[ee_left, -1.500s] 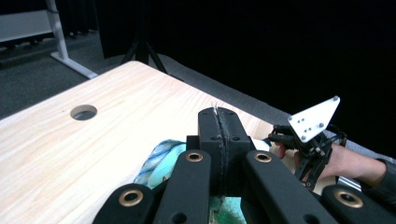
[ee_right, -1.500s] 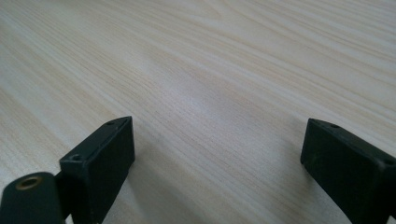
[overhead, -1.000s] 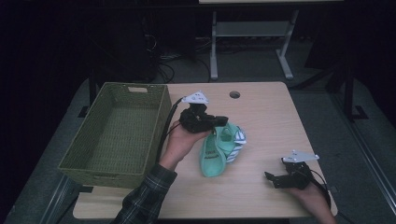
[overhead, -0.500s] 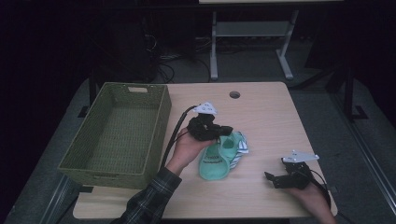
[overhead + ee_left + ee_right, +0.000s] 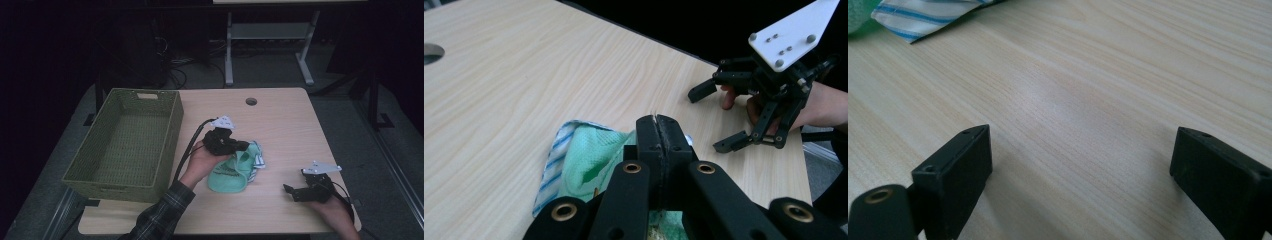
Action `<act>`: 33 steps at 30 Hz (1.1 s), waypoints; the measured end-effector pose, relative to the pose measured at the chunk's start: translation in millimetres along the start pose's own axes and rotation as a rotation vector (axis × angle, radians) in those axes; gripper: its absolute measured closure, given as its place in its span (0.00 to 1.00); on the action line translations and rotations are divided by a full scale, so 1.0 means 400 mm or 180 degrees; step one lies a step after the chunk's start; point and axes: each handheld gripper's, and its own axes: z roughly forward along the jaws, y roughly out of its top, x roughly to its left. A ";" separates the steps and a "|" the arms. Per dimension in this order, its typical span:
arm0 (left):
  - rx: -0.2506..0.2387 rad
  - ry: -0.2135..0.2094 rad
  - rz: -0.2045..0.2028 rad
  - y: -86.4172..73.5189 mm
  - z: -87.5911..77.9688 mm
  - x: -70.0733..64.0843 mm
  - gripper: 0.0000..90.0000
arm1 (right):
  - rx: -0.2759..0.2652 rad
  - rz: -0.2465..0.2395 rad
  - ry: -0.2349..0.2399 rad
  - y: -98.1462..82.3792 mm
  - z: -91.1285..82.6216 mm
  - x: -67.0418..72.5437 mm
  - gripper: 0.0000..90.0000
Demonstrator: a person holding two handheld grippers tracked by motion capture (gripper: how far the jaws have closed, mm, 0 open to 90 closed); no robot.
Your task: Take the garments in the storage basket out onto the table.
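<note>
A mint-green cloth point(image 5: 229, 176) with a blue-striped white edge lies crumpled on the wooden table point(image 5: 285, 125), near its middle front. My left gripper point(image 5: 245, 146) rests low over the cloth's upper part, pointing right, its jaws pressed together. In the left gripper view these jaws point(image 5: 657, 120) meet with a thin fold of the cloth point(image 5: 589, 160) pinched between them. My right gripper point(image 5: 292, 193) sits at the table's front right with its jaws wide apart over bare wood point(image 5: 1083, 150), nothing between them. It also appears open beyond the left jaws point(image 5: 710, 120). The cloth's striped corner point(image 5: 923, 17) lies beyond it.
A woven green basket point(image 5: 120, 186) stands at the table's left side, nothing visible inside. A round cable hole point(image 5: 251, 101) sits near the far edge. Black cables trail from both grippers. The floor around is dark, with a metal stand point(image 5: 270, 35) behind the table.
My left gripper has sunk and shifted right with the cloth, which now lies flatter on the table. The right gripper has not moved.
</note>
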 end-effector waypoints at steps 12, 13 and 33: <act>0.0170 -0.0023 -0.0018 -0.042 0.038 0.021 0.99 | 0.0001 0.0002 0.0000 0.000 0.000 0.000 0.11; 0.0200 -0.0026 -0.0017 -0.047 0.043 0.023 0.99 | 0.0001 -0.0001 -0.0001 0.000 0.000 0.000 0.11; 0.0288 0.0111 -0.0016 -0.072 0.035 0.035 0.69 | 0.0001 0.0003 0.0000 0.000 0.000 0.000 0.11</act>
